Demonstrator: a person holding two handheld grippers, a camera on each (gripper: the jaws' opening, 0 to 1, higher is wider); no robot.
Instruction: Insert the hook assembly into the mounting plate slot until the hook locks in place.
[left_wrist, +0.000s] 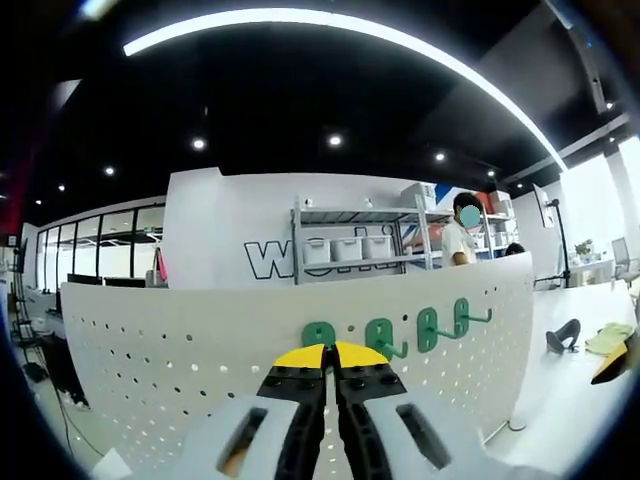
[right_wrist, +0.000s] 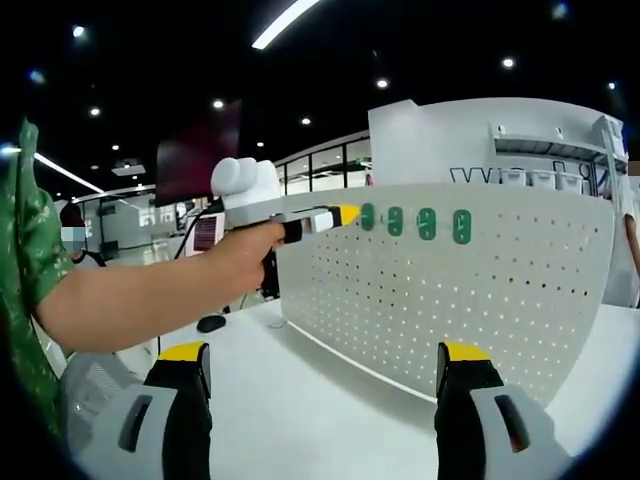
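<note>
A white pegboard mounting plate (left_wrist: 180, 350) stands upright on the white table. Several green hook assemblies (left_wrist: 428, 328) hang in a row along its top. My left gripper (left_wrist: 330, 353) is shut, its yellow tips pressed together just below the leftmost green hook (left_wrist: 318, 334); I see nothing between the jaws. In the right gripper view a hand holds the left gripper (right_wrist: 345, 214) at the plate's (right_wrist: 450, 300) upper left corner, right beside the leftmost green hook (right_wrist: 367, 216). My right gripper (right_wrist: 322, 355) is wide open and empty, low over the table, well short of the plate.
A black hook (left_wrist: 563, 335) and a yellowish cloth (left_wrist: 610, 340) lie on the table right of the plate. A person (left_wrist: 462, 235) stands by shelving (left_wrist: 350, 250) behind. A small dark object (right_wrist: 210, 323) rests on the table (right_wrist: 300, 420) left of the plate.
</note>
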